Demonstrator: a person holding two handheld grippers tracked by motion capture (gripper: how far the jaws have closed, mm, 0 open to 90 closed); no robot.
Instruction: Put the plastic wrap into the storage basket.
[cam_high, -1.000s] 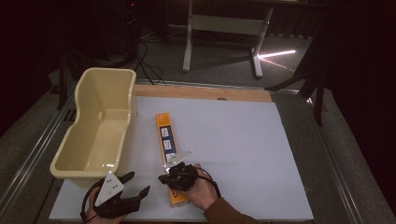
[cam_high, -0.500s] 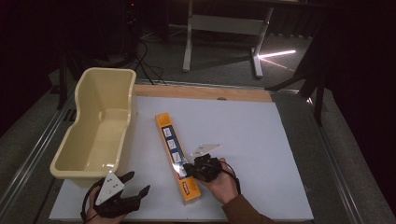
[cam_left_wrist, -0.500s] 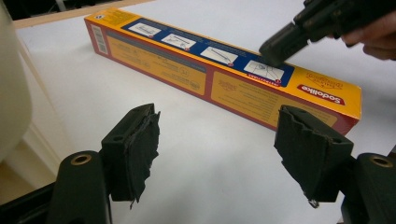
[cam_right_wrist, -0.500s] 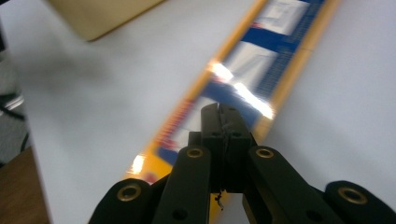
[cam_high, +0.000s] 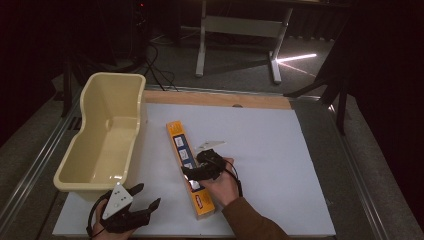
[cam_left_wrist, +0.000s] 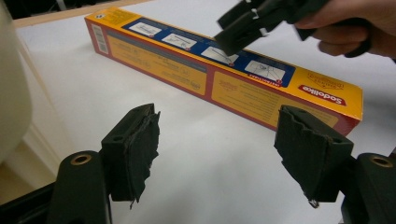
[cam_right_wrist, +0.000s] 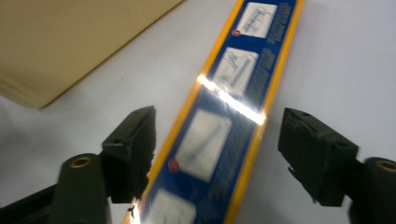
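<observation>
High view: a long yellow box (cam_high: 189, 167) lies on the white bench (cam_high: 280, 165), running from 11 to 5 o'clock, and the right tool (cam_high: 194, 173) hovers over its middle. Left gripper view: the left tool (cam_left_wrist: 217, 149), jaws apart and empty, faces the box's side. Right gripper view: the jaws stand apart, straddling the box's width, ready to close.

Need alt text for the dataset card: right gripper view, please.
An open hand-held gripper, black jaws spread, straddles a long yellow box with a glossy blue panel of diagrams, lying on a white table. A cream tub sits upper left.
</observation>
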